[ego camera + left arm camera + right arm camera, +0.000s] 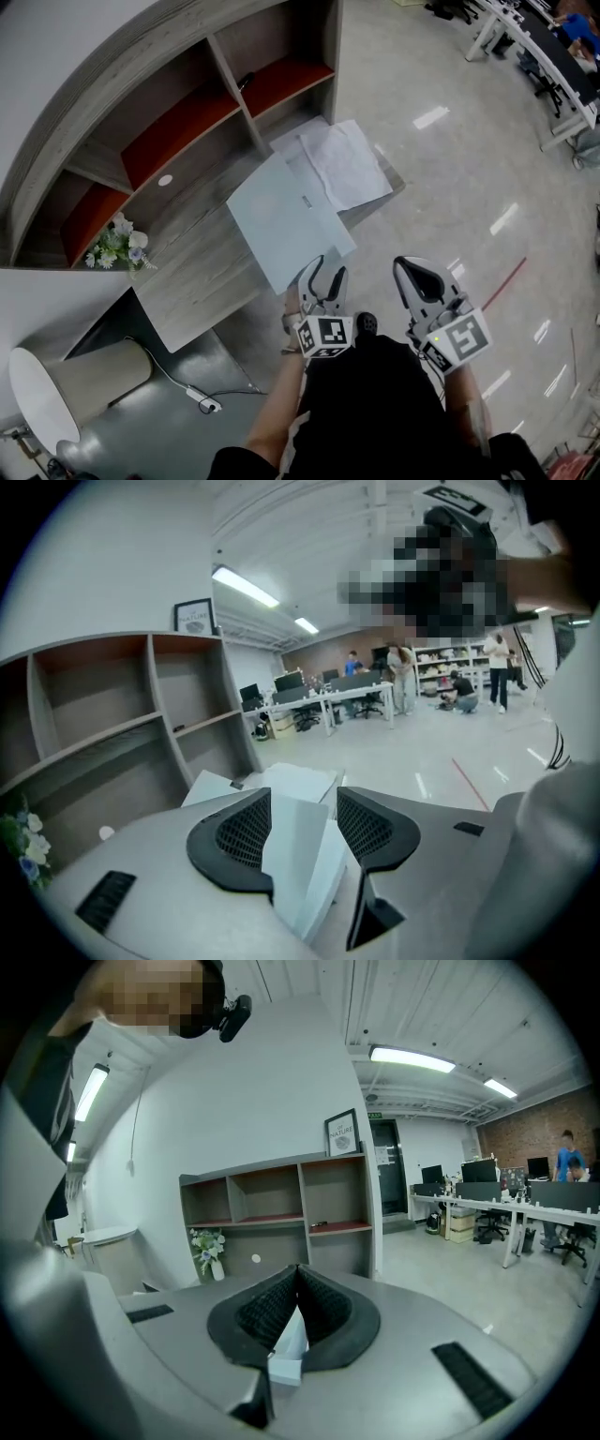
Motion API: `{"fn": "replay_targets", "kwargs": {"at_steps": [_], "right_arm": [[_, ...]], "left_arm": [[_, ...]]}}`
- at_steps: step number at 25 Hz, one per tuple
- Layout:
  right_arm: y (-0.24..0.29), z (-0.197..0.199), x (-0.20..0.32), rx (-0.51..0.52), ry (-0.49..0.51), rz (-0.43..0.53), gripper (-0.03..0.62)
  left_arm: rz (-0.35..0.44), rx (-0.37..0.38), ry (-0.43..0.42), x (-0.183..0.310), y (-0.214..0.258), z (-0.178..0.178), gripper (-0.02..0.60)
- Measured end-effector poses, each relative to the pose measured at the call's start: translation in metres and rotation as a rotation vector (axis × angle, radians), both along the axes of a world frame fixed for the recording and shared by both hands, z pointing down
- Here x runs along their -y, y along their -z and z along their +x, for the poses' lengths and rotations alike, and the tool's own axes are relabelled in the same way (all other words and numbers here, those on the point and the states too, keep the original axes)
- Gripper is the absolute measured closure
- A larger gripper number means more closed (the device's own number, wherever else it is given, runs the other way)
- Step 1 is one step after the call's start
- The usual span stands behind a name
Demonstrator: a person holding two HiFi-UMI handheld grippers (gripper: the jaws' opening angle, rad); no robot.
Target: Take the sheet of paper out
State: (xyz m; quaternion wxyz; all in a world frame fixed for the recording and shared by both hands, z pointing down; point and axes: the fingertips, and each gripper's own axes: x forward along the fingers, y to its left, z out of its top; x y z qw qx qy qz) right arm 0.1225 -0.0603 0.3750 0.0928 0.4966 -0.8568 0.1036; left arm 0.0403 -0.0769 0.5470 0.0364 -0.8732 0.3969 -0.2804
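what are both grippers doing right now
left gripper: open, edge of the pale sheet between its jaws, not pinched
right gripper: shut; a white bit shows low between its jaws, cannot tell what

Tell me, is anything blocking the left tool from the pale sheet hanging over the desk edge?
Nothing visible does. The pale sheet already stands between the open jaws of the left tool. The white papers lie beyond it, farther along the desk, not in between.
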Motion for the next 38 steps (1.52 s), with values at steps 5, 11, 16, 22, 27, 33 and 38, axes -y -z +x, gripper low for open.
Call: {"fn": "replay_targets", "kwargs": {"at_steps": [5,11,16,22,27,33,38], "right_arm": [[-0.007,0.003,-0.003,-0.004,-0.019,-0.019,0.582],[-0.011,0.005,-0.003,-0.015,-0.030,-0.036,0.582],[-0.010,0.004,0.002,-0.022,-0.024,-0.024,0.582],[-0.010,0.003,0.004,-0.024,-0.023,-0.038,0.582],[-0.007,-0.001,0.007,-0.026,-0.012,-0.027,0.582],[-0.005,-0.017,0.010,-0.018,0.027,-0.017,0.582],[-0.005,-0.040,0.016,-0.008,0.081,0.001,0.582]], "left_arm": [[0.017,0.110,-0.032,0.001,-0.028,0.007,0.364],[0.037,0.191,-0.019,0.013,-0.051,0.005,0.364],[0.058,0.205,-0.005,0.022,-0.049,0.003,0.376],[0.086,0.192,-0.008,0.019,-0.040,0.004,0.459],[0.066,0.117,0.034,0.015,-0.028,-0.006,0.479],[0.037,-0.002,0.092,0.008,-0.008,-0.025,0.503],[0.026,-0.101,0.151,0.001,0.010,-0.051,0.522]]}}
